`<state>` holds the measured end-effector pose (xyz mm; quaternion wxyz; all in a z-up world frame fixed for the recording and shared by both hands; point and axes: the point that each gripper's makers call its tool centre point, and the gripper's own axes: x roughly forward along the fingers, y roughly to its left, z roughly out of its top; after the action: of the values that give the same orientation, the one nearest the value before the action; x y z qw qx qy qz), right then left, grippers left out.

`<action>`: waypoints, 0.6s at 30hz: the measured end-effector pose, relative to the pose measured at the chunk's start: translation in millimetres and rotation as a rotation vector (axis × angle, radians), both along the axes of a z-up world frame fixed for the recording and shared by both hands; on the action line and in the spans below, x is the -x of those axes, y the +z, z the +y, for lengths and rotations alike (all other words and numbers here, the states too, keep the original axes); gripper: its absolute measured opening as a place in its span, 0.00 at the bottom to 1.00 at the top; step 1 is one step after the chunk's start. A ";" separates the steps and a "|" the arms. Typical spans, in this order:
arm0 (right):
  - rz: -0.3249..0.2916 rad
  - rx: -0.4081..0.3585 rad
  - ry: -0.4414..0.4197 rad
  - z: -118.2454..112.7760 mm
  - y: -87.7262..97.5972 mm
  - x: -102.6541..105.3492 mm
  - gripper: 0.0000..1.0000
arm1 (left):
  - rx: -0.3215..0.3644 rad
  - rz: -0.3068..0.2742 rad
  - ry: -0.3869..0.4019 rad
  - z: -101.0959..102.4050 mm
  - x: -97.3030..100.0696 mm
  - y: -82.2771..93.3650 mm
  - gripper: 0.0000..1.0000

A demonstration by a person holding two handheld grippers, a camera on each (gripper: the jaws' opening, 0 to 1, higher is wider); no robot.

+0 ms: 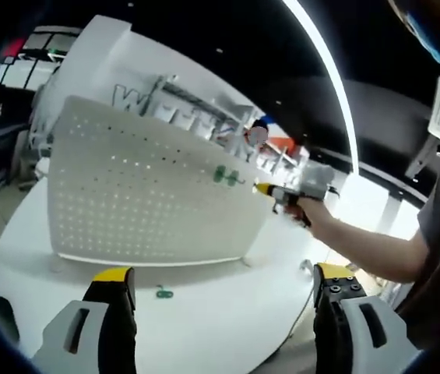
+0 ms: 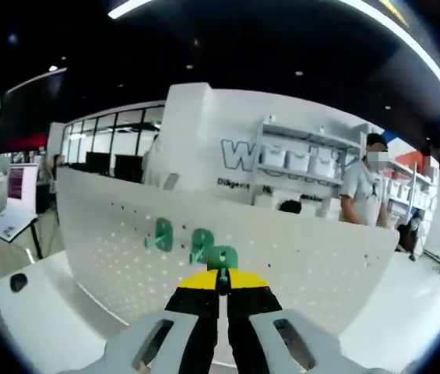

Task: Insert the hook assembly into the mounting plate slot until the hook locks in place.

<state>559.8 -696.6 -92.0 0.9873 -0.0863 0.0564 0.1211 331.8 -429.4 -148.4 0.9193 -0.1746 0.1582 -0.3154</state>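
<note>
At the pegboard (image 2: 282,249) the right gripper (image 2: 221,282), clenched on a green hook (image 2: 223,261), presses it in beside two already hung, locking still unconfirmed, while the left gripper (image 1: 223,284) hangs released

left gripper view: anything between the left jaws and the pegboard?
Mostly bare white table, shown in the left gripper view. One loose green hook lies on it, just beyond the left gripper and short of the pegboard.
</note>
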 end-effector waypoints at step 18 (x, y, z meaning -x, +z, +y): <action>-0.060 -0.036 -0.056 -10.9 10.3 -29.7 0.00 | 0.001 0.005 0.011 3.1 -3.5 -2.4 0.97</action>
<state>589.5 -707.5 -81.7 0.9929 -0.0705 0.0269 0.0917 335.3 -426.3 -150.8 0.9206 -0.1767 0.1594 -0.3097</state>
